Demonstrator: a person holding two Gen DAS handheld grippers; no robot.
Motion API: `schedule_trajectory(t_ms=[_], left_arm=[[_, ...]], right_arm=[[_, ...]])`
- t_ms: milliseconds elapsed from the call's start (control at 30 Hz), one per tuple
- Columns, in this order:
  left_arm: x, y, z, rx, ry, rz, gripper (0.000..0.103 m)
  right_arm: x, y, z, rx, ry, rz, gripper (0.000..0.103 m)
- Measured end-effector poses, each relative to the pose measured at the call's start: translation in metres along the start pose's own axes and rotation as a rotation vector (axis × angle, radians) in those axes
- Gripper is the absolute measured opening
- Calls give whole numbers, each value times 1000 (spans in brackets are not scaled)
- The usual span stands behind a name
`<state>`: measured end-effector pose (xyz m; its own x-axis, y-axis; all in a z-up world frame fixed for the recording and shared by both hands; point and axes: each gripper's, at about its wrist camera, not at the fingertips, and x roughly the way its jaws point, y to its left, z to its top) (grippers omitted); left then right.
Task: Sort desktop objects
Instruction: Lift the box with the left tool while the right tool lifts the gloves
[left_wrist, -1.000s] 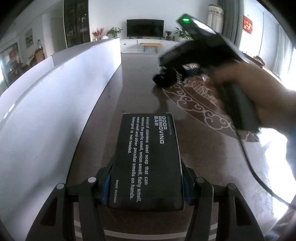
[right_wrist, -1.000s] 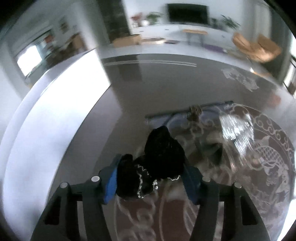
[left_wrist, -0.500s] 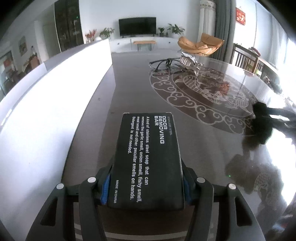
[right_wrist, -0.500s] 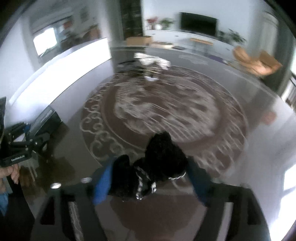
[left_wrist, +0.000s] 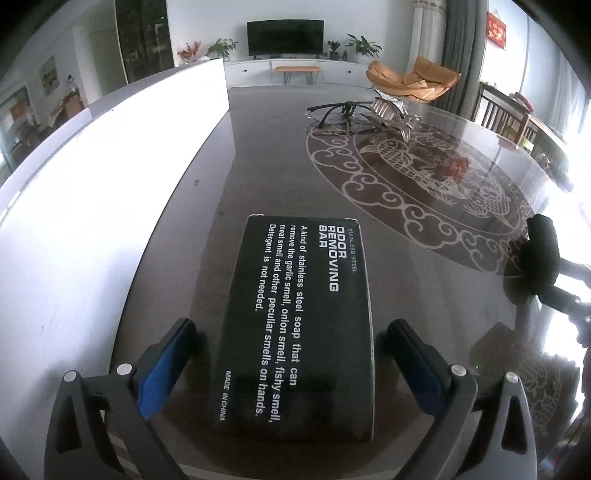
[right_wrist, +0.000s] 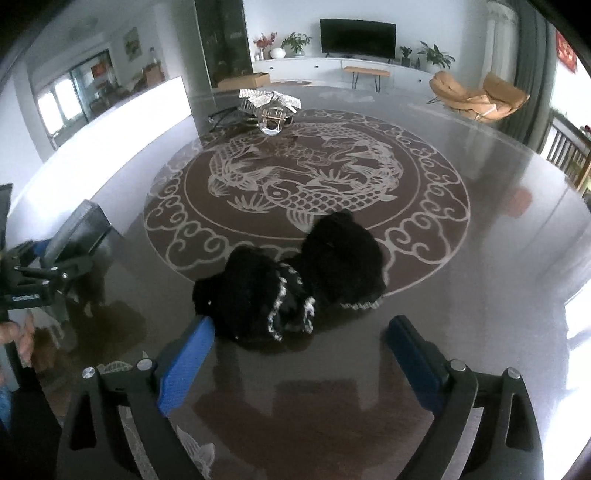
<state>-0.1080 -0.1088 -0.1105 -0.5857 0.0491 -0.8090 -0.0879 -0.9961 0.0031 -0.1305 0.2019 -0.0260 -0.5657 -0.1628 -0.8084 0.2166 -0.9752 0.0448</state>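
Note:
A black box (left_wrist: 295, 317) printed "ODOR REMOVING BAR" lies on the dark glossy table between the fingers of my left gripper (left_wrist: 291, 363), which is open with gaps on both sides. A black fluffy hair tie with white trim (right_wrist: 295, 284) lies on the table just ahead of my right gripper (right_wrist: 299, 365), which is open; its left pad (right_wrist: 188, 362) is close to the tie. The tie also shows at the right edge of the left wrist view (left_wrist: 539, 251). The box and left gripper show at the left of the right wrist view (right_wrist: 79, 230).
A silver foil-like ornament (right_wrist: 269, 103) and black glasses (left_wrist: 340, 110) lie at the far side of the table. A round fish pattern (right_wrist: 306, 184) fills the table's middle. A white wall panel (left_wrist: 92, 177) runs along the left edge.
Both grippers have opened: the left has let go of the box, the right has let go of the hair tie. Both objects now rest on the table.

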Motion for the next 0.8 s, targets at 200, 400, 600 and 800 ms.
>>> schedule_trajectory(t_ms=[200, 400, 600, 800], left_arm=[[0, 0, 0, 0, -1, 1, 103], [-1, 0, -1, -1, -3, 2, 103], [-1, 1, 0, 3, 6, -4, 103], [-2, -1, 0, -15, 28, 11, 103]], right_arm=[[6, 8, -2, -14, 5, -55, 103], [6, 7, -1, -15, 6, -56, 103], [7, 7, 2, -18, 40, -48, 103], [5, -3, 20, 199, 52, 67, 103]])
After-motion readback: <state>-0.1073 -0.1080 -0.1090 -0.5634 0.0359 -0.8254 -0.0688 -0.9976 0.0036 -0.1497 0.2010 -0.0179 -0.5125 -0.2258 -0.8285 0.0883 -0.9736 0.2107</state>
